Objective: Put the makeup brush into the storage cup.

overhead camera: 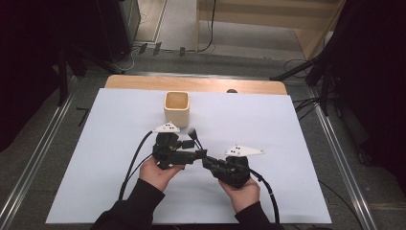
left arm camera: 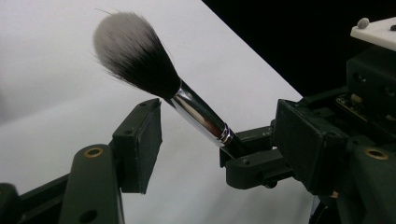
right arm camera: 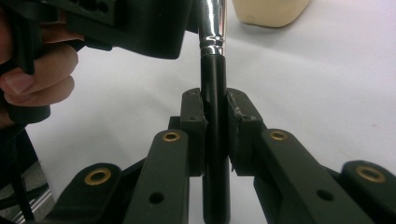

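Observation:
A makeup brush (overhead camera: 194, 135) with a black handle, silver ferrule and a black-and-white tuft is held up over the white sheet. My right gripper (right arm camera: 215, 112) is shut on its black handle (right arm camera: 215, 84), pads pressed on both sides. My left gripper (left arm camera: 224, 140) stands open around the silver ferrule (left arm camera: 198, 114), and neither pad touches it. In the high view the left gripper (overhead camera: 197, 153) and the right gripper (overhead camera: 207, 162) meet tip to tip in front of the person, with the tuft (left arm camera: 130, 46) pointing away toward the cup.
A cream square cup (overhead camera: 177, 108) stands upright on the white sheet (overhead camera: 287, 124) just beyond the grippers, and its base (right arm camera: 268, 11) sits close behind the brush. A wooden table edge (overhead camera: 143, 82) runs along the far side. Cables trail from both grippers toward the person.

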A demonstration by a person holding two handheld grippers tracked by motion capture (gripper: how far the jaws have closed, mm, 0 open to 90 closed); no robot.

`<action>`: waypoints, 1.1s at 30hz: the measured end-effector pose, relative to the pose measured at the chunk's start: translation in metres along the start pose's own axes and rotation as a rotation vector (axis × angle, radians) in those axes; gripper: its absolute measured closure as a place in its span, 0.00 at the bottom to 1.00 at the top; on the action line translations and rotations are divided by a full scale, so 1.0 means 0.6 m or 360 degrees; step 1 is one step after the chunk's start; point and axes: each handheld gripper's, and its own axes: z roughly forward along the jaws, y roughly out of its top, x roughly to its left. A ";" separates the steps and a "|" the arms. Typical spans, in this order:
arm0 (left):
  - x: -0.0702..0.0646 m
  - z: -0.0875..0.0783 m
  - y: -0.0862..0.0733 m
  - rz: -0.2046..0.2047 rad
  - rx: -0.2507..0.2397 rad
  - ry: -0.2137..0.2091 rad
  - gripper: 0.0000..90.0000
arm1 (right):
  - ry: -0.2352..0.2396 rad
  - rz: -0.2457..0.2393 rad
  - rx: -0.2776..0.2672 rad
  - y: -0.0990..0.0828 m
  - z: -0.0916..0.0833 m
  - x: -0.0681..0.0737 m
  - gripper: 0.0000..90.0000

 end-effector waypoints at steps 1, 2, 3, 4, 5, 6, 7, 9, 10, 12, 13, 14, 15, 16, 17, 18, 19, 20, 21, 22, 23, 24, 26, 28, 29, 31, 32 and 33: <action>0.001 0.001 0.000 -0.0013 0.0000 0.0000 0.38 | -0.0004 0.0003 -0.0007 0.000 0.000 0.001 0.88; 0.003 0.002 0.000 -0.0031 -0.0003 -0.0021 0.39 | -0.0004 0.0003 -0.0009 -0.001 0.000 0.001 0.88; 0.006 0.002 -0.001 -0.0064 -0.0008 -0.0032 0.39 | -0.0003 0.0004 -0.0009 -0.001 0.000 0.001 0.88; 0.008 0.003 -0.001 -0.0076 -0.0015 -0.0036 0.40 | -0.0006 0.0001 -0.0012 -0.001 0.001 0.002 0.88; 0.009 0.004 -0.002 -0.0083 -0.0019 -0.0039 0.43 | -0.0004 0.0002 -0.0011 -0.001 0.001 0.002 0.88; 0.009 0.004 -0.002 -0.0089 -0.0018 -0.0038 0.45 | -0.0006 -0.0001 -0.0013 -0.001 0.001 0.002 0.88; 0.010 0.006 -0.003 -0.0098 -0.0019 -0.0043 0.45 | -0.0004 -0.0001 -0.0012 -0.001 0.001 0.003 0.88; 0.010 0.007 -0.003 -0.0099 -0.0008 -0.0042 0.49 | -0.0009 -0.0002 -0.0018 -0.002 0.001 0.003 0.88; 0.010 0.007 -0.003 -0.0105 -0.0009 -0.0049 0.49 | -0.0006 -0.0002 -0.0015 -0.002 0.001 0.003 0.88; 0.010 0.009 -0.003 -0.0114 -0.0011 -0.0055 0.53 | -0.0007 -0.0005 -0.0015 -0.002 0.002 0.004 0.88; 0.011 0.009 -0.003 -0.0117 -0.0009 -0.0056 0.54 | -0.0008 -0.0005 -0.0016 -0.002 0.002 0.004 0.88; 0.011 0.010 -0.003 -0.0124 -0.0015 -0.0059 0.55 | -0.0008 -0.0007 -0.0018 -0.002 0.002 0.005 0.88; 0.012 0.011 -0.004 -0.0131 -0.0017 -0.0066 0.57 | -0.0008 -0.0006 -0.0016 -0.003 0.002 0.005 0.88; 0.014 0.011 -0.004 -0.0140 -0.0017 -0.0073 0.58 | -0.0007 -0.0010 -0.0019 -0.003 0.002 0.006 0.88; 0.014 0.012 -0.004 -0.0147 -0.0015 -0.0078 0.60 | -0.0004 -0.0011 -0.0017 -0.003 0.003 0.006 0.88; 0.015 0.012 -0.004 -0.0150 -0.0017 -0.0079 0.61 | -0.0006 -0.0017 -0.0017 -0.003 0.003 0.006 0.88; 0.015 0.012 -0.004 -0.0153 -0.0022 -0.0079 0.63 | -0.0004 -0.0019 -0.0019 -0.003 0.003 0.007 0.88; 0.015 0.012 -0.004 -0.0160 -0.0019 -0.0082 0.64 | -0.0005 -0.0021 -0.0020 -0.004 0.003 0.007 0.88; 0.016 0.012 -0.004 -0.0168 -0.0023 -0.0082 0.66 | -0.0006 -0.0022 -0.0021 -0.004 0.003 0.007 0.88; 0.018 0.012 -0.005 -0.0173 -0.0016 -0.0091 0.67 | -0.0004 -0.0023 -0.0021 -0.004 0.004 0.007 0.88; 0.019 0.012 -0.006 -0.0188 -0.0025 -0.0099 0.68 | -0.0004 -0.0022 -0.0018 -0.004 0.004 0.007 0.88; 0.022 0.012 -0.006 -0.0191 -0.0021 -0.0105 0.70 | -0.0003 -0.0023 -0.0019 -0.004 0.004 0.007 0.88; 0.025 0.011 -0.008 -0.0201 -0.0024 -0.0114 0.73 | -0.0006 -0.0027 -0.0014 -0.004 0.004 0.008 0.88; 0.028 0.011 -0.008 -0.0212 -0.0019 -0.0127 0.75 | -0.0008 -0.0032 -0.0009 -0.004 0.005 0.009 0.88; 0.028 0.011 -0.008 -0.0216 -0.0017 -0.0132 0.75 | -0.0006 -0.0035 -0.0009 -0.004 0.006 0.009 0.88; 0.028 0.012 -0.008 -0.0234 -0.0020 -0.0150 0.77 | -0.0006 -0.0035 -0.0005 -0.005 0.007 0.009 0.88; 0.029 0.012 -0.008 -0.0250 -0.0016 -0.0171 0.78 | -0.0003 -0.0036 -0.0001 -0.005 0.007 0.009 0.88; 0.029 0.012 -0.008 -0.0254 -0.0016 -0.0174 0.79 | -0.0002 -0.0039 0.0005 -0.005 0.007 0.009 0.88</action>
